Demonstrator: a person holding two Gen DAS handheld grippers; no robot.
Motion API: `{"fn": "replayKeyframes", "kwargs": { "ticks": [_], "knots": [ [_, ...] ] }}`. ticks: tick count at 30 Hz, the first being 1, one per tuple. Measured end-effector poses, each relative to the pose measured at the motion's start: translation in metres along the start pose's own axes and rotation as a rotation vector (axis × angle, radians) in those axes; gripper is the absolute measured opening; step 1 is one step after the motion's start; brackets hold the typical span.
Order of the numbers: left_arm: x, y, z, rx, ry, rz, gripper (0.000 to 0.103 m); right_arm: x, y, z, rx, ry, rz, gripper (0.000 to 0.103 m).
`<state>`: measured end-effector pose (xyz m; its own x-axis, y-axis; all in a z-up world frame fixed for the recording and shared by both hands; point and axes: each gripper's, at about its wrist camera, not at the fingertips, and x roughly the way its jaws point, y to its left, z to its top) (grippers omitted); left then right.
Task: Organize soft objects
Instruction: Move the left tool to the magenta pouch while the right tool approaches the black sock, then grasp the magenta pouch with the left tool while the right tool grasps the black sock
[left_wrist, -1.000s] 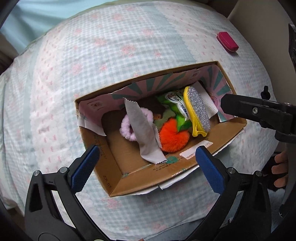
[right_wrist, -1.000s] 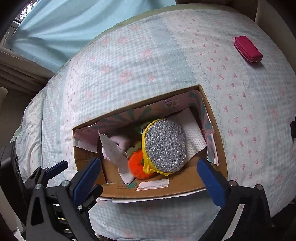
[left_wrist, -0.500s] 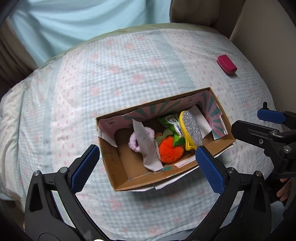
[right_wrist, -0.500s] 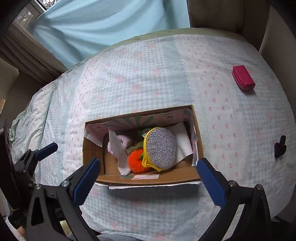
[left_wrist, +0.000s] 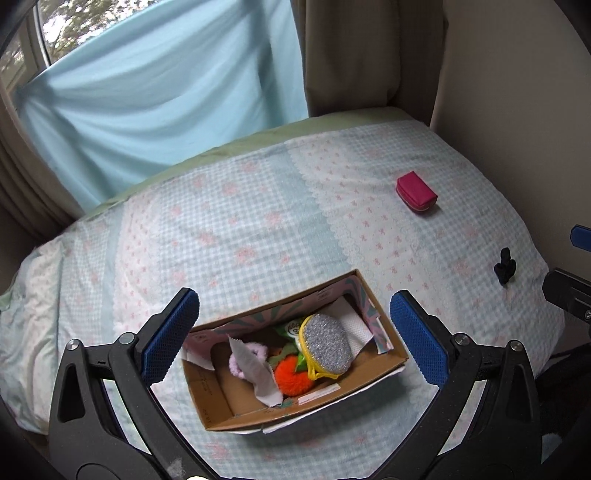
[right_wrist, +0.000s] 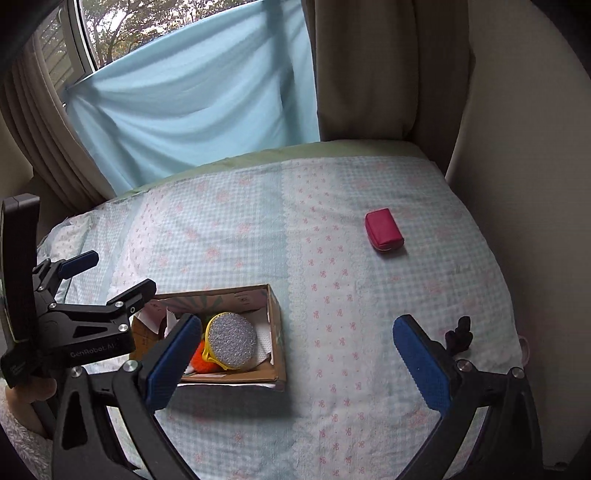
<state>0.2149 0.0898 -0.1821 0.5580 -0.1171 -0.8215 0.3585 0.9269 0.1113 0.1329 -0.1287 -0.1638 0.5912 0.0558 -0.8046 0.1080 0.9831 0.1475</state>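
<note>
A cardboard box sits on the bed. It holds a silver and yellow scrub sponge, an orange pompom, a lilac scrunchie, a grey cloth and a green packet. My left gripper is open and empty, raised above the box. My right gripper is open and empty, raised to the box's right. A pink pouch and a small black item lie loose on the bedspread.
The bed has a checked pastel spread. A light blue curtain and a beige drape hang behind it, with a wall on the right. The left gripper's body shows at the left of the right wrist view.
Both grippers have pulled up and back from the box, so it looks smaller and more of the bed and curtains shows. The right gripper has shifted right. The box contents have not moved.
</note>
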Motion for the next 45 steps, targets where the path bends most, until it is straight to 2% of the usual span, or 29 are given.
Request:
{"fn": "replayKeyframes", "kwargs": {
  "ticks": [4, 9, 14, 20, 26, 27, 29, 33, 38, 41, 43, 45],
  "knots": [
    [-0.002, -0.043, 0.031, 0.006, -0.046, 0.006, 0.103, -0.013, -0.054, 0.001, 0.061, -0.033, -0.046, 0.103],
    [0.016, -0.101, 0.070, 0.014, -0.047, -0.080, 0.103, -0.008, -0.124, -0.004, 0.147, -0.016, -0.102, 0.103],
    [0.058, -0.159, 0.103, 0.058, 0.013, -0.112, 0.103, 0.014, -0.178, -0.015, 0.204, 0.023, -0.153, 0.103],
    [0.131, -0.217, 0.132, 0.084, 0.113, -0.147, 0.103, 0.047, -0.229, -0.036, 0.293, 0.051, -0.199, 0.103],
    [0.208, -0.258, 0.153, 0.093, 0.200, -0.158, 0.103, 0.092, -0.264, -0.063, 0.380, 0.122, -0.226, 0.102],
    [0.223, -0.263, 0.156, 0.090, 0.216, -0.161, 0.103, 0.099, -0.268, -0.067, 0.394, 0.133, -0.234, 0.097],
    [0.254, -0.272, 0.161, 0.077, 0.263, -0.182, 0.103, 0.114, -0.276, -0.076, 0.429, 0.151, -0.236, 0.093],
    [0.312, -0.288, 0.174, 0.052, 0.325, -0.199, 0.103, 0.143, -0.287, -0.094, 0.467, 0.177, -0.247, 0.093],
    [0.378, -0.296, 0.179, 0.000, 0.392, -0.175, 0.103, 0.176, -0.296, -0.107, 0.487, 0.206, -0.286, 0.093],
    [0.409, -0.297, 0.176, -0.038, 0.437, -0.168, 0.103, 0.191, -0.301, -0.110, 0.478, 0.203, -0.318, 0.093],
    [0.419, -0.298, 0.176, -0.053, 0.438, -0.159, 0.103, 0.201, -0.302, -0.113, 0.478, 0.203, -0.318, 0.092],
    [0.429, -0.300, 0.177, -0.059, 0.442, -0.151, 0.103, 0.212, -0.303, -0.115, 0.483, 0.208, -0.311, 0.084]
  ]
}}
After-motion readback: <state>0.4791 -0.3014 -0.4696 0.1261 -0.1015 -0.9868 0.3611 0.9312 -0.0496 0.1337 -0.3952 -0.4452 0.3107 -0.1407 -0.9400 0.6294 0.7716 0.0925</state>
